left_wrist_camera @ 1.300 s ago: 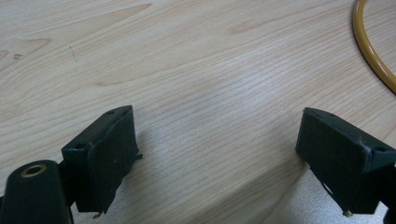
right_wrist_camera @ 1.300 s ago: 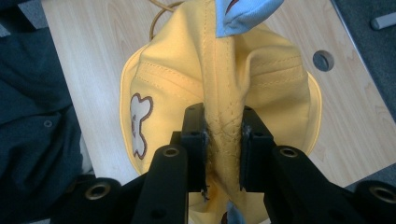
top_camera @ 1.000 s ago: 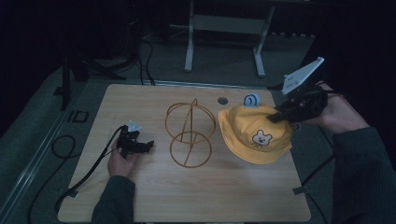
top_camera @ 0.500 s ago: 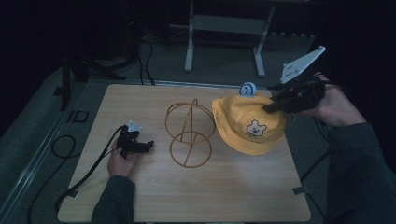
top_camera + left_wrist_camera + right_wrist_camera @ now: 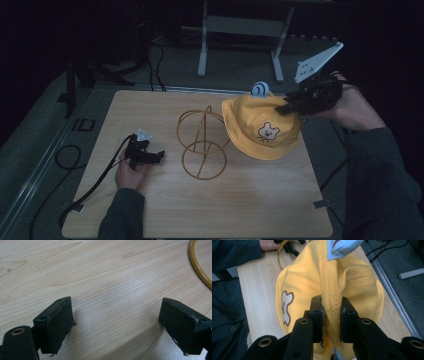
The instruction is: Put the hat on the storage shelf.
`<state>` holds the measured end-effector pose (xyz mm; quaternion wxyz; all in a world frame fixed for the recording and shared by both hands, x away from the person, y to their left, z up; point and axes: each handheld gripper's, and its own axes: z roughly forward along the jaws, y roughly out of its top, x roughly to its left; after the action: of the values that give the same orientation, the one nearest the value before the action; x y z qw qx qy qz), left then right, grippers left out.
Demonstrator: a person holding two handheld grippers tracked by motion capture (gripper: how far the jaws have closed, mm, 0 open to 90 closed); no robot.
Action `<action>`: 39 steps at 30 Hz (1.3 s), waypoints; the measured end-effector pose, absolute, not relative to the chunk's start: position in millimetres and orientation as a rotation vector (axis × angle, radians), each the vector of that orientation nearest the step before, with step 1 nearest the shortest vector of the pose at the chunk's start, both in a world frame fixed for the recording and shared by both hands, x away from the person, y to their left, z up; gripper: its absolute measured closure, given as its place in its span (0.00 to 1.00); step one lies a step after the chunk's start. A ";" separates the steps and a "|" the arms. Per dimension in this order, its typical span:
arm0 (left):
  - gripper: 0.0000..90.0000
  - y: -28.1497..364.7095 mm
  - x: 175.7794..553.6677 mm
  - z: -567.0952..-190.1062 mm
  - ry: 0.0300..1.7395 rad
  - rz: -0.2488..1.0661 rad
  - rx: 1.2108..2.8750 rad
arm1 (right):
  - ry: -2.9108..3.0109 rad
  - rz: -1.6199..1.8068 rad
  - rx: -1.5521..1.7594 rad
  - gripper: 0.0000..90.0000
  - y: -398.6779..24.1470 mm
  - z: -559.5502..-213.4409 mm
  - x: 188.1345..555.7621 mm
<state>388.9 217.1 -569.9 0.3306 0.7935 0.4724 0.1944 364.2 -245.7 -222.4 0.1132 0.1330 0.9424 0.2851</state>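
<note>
Now the right gripper (image 5: 289, 107) is held up over the far right corner of the table (image 5: 260, 210), with the person's right hand (image 5: 352, 107) behind it and the forearm coming in from the right side. Its grey plate (image 5: 317, 62) points up and away. In the right gripper view the two black jaws are pressed together on a fold of cloth at the top of the yellow hat (image 5: 332, 290), so the hat hangs from them, lifted, with its brim open below. A small bear picture (image 5: 268, 132) is on the side of the hat that faces the person, and a pale blue ear piece (image 5: 259, 89) stands just behind the crown.

Beside the hat, on the side away from the right gripper, stands the wire stand (image 5: 202, 142), made of golden rings; the brim is just beside its upper ring.

Further on that side, the left gripper (image 5: 147, 156) rests low on the table in the left hand (image 5: 130, 172). Its jaws stand wide apart with only bare wood between them, and one ring of the stand is near its tips.
</note>
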 end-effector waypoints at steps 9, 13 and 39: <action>0.14 217.1 388.9 -569.9 1.235 0.508 2.075 | 2.752 0.859 0.366 0.85 -235.5 -218.9 368.4; 0.14 217.1 388.9 -569.9 1.235 0.508 2.075 | 2.748 0.873 0.350 0.85 -230.2 -217.1 369.4; 0.14 217.1 388.9 -569.9 1.235 0.508 2.074 | 2.741 0.909 0.278 0.85 -194.7 -211.8 376.3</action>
<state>388.9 217.1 -569.9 0.3308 0.7934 0.4726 0.1944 376.3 -194.7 -211.8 0.1197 0.0951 0.9380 0.3111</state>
